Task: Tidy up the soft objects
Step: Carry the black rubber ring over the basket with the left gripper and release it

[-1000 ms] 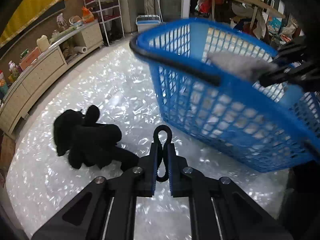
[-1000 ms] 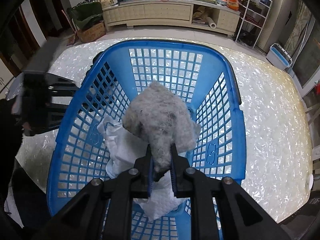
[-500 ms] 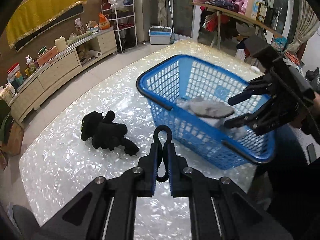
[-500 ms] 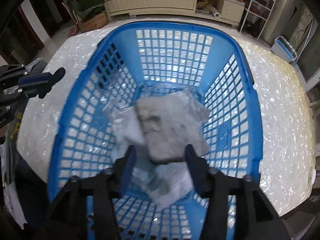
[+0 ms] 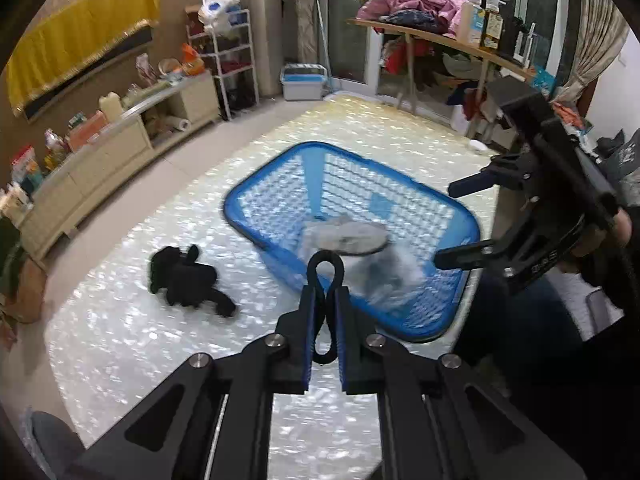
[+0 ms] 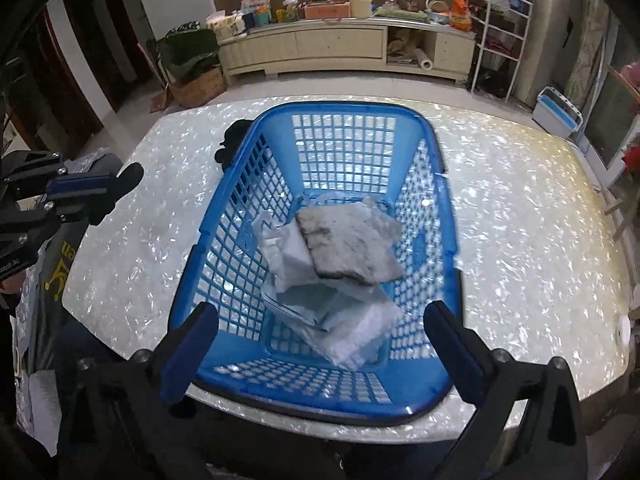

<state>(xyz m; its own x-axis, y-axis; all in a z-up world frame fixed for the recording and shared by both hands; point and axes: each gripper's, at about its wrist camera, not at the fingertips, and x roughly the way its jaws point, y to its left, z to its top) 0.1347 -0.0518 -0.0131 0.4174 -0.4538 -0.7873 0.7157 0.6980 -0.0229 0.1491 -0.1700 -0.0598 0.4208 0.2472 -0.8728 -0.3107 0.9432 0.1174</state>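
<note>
The right gripper (image 6: 320, 344) hangs over the near end of the blue basket (image 6: 436, 208), its jaws opening wide with nothing pinched between them. Just ahead and below, the grey cloth (image 6: 348, 246) lies free inside the basket on top of the white cloths (image 6: 352, 332). The left gripper (image 5: 325, 312) is closed tight, gripping nothing. Beyond its tips and to their left, the black plush toy (image 5: 188, 282) lies on the pearly table (image 5: 120, 340), beside the basket.

Location: home living room, probably. Evidence: low cream sideboard (image 6: 340, 46) cluttered with household goods, clothes pile (image 5: 416, 4), curtains (image 5: 596, 36).
</note>
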